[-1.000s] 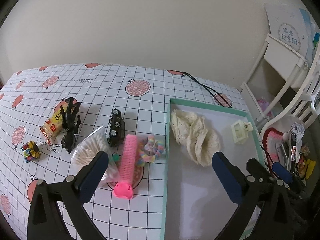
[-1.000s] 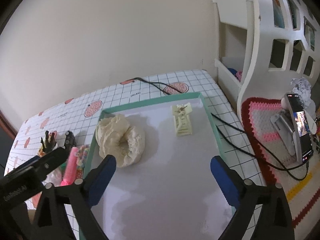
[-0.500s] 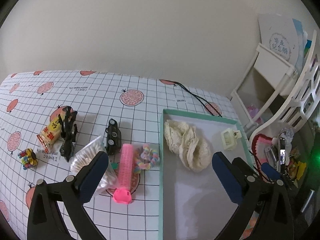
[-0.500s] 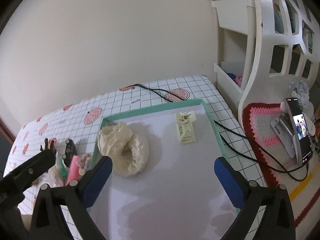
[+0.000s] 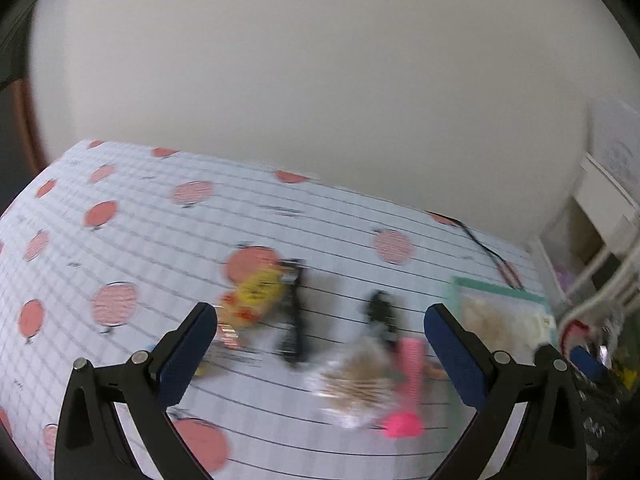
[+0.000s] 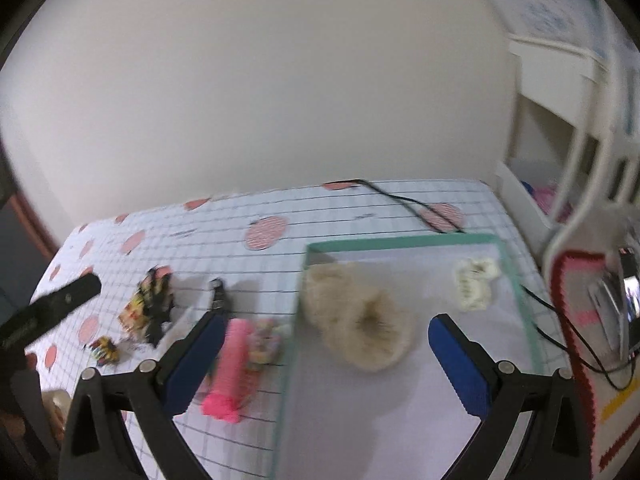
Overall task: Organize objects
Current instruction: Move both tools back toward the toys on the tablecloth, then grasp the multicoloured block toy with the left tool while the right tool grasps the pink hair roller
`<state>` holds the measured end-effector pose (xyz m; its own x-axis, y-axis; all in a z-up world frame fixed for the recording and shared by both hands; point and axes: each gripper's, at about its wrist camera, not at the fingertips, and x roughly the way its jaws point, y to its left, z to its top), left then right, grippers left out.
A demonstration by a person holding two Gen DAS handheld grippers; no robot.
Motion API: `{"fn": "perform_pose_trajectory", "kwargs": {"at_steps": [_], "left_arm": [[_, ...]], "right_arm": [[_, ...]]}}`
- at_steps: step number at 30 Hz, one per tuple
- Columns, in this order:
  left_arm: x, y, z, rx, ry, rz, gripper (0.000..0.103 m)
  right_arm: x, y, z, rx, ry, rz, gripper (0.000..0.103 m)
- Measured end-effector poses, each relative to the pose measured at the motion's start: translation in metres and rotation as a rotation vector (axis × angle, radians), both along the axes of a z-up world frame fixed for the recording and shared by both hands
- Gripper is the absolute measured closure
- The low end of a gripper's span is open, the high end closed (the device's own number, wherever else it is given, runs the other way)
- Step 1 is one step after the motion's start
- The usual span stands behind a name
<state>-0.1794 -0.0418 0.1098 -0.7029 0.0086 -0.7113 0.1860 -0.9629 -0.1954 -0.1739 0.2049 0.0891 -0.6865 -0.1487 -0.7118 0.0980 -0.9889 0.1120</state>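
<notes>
Both views are motion-blurred. My left gripper (image 5: 320,344) is open and empty above loose items on the checked tablecloth: a yellow snack packet (image 5: 252,300), a black claw clip (image 5: 294,320), a black toy car (image 5: 380,312), a clear bag of cotton swabs (image 5: 356,380) and a pink hair roller (image 5: 408,384). My right gripper (image 6: 320,352) is open and empty over the left edge of the green-rimmed tray (image 6: 400,242). In the tray lie a cream lace scrunchie (image 6: 360,332) and a small cream clip (image 6: 474,286). The pink hair roller (image 6: 230,364) lies left of the tray.
A pastel scrunchie (image 6: 266,342) and a small multicoloured hair tie (image 6: 104,350) lie on the cloth. A black cable (image 6: 408,204) crosses the table's far side. A white shelf unit (image 6: 568,128) and a phone on a stand (image 6: 624,304) are at the right.
Both grippers have swung left. The left one now faces the loose items instead of the tray. The right one shifted from the tray's middle to its left edge. Nothing was grasped.
</notes>
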Motion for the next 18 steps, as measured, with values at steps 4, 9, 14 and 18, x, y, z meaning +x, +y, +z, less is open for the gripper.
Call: {"fn": "perform_pose_trajectory", "kwargs": {"at_steps": [4, 9, 14, 18], "left_arm": [[0.004, -0.042, -0.007, 0.012, -0.024, 0.116, 0.0], [0.005, -0.071, -0.023, -0.012, -0.085, 0.205, 0.0], [0.003, -0.09, -0.043, 0.034, -0.166, 0.263, 0.0], [0.001, -0.089, -0.057, 0.024, -0.21, 0.27, 0.0]], "right_arm": [[0.002, -0.035, -0.004, 0.004, -0.008, 0.089, 0.0], [0.005, -0.068, -0.02, 0.02, -0.054, 0.177, 0.0], [0.004, -0.085, -0.035, 0.044, -0.102, 0.207, 0.012], [0.002, -0.086, -0.042, 0.037, -0.128, 0.203, 0.026]]}}
